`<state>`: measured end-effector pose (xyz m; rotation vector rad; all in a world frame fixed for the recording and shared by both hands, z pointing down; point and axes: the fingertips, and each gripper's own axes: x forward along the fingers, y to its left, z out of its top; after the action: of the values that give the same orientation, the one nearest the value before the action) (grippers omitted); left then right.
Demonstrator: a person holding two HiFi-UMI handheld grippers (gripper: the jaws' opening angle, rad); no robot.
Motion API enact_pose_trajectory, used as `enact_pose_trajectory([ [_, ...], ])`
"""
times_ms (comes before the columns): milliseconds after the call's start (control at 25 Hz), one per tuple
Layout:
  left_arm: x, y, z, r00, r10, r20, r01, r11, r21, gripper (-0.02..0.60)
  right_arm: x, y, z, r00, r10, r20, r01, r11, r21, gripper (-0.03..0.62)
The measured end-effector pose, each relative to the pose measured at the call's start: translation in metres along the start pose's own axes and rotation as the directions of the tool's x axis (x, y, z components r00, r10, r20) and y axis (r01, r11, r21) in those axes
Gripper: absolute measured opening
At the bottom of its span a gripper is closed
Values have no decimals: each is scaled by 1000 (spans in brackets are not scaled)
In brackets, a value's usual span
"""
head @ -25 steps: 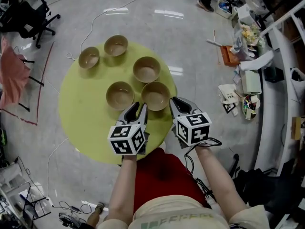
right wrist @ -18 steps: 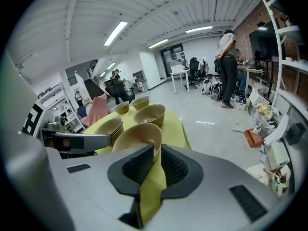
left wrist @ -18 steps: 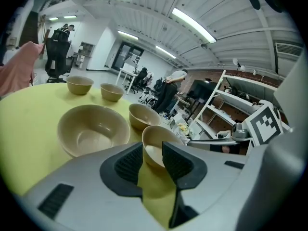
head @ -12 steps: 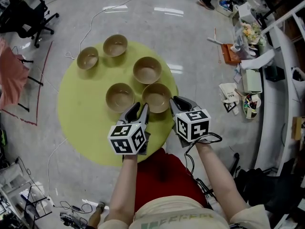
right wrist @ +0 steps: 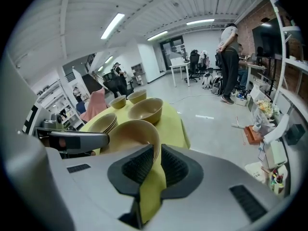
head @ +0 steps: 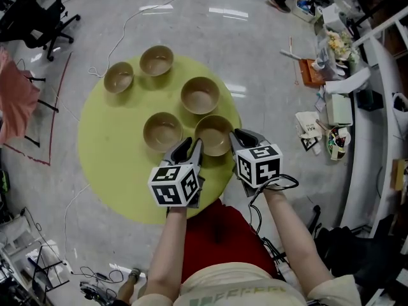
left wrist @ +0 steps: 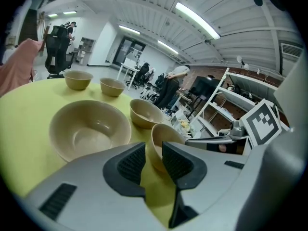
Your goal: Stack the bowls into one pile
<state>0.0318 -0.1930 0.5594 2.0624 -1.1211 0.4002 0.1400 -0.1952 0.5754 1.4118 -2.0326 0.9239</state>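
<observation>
Five tan bowls stand on a round yellow-green table [head: 108,158]. The nearest bowl [head: 213,135] [right wrist: 126,134] has its right rim between the jaws of my right gripper [head: 237,138] [right wrist: 155,160], which is shut on it. Left of it a bowl [head: 162,131] [left wrist: 89,129] shows nested rims in the right gripper view, like a small stack [right wrist: 102,122]. Farther off are a middle bowl [head: 199,95] and two back bowls [head: 157,60] [head: 118,77]. My left gripper [head: 189,148] [left wrist: 153,160] hovers between the two near bowls, jaws close together and holding nothing.
The table's near edge is just under both grippers, by the person's red shirt. On the grey floor, a cable [head: 127,24] runs behind the table. An office chair [head: 35,14] and a pink cloth [head: 16,97] are at the left. Cluttered shelves [head: 338,101] are at the right.
The nearest bowl has shifted slightly toward the near right edge together with the right gripper. The left gripper has barely moved.
</observation>
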Motion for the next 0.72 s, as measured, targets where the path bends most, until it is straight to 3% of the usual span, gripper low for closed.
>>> enact_pose_trajectory([
  [520, 6, 0, -5, 999, 23, -32, -23, 1000, 21, 84, 4, 2, 4, 999, -14, -29, 14, 1000, -5, 40],
  [720, 6, 0, -7, 999, 30, -37, -30, 999, 21, 84, 0, 4, 3, 998, -55, -27, 53, 997, -60, 40],
])
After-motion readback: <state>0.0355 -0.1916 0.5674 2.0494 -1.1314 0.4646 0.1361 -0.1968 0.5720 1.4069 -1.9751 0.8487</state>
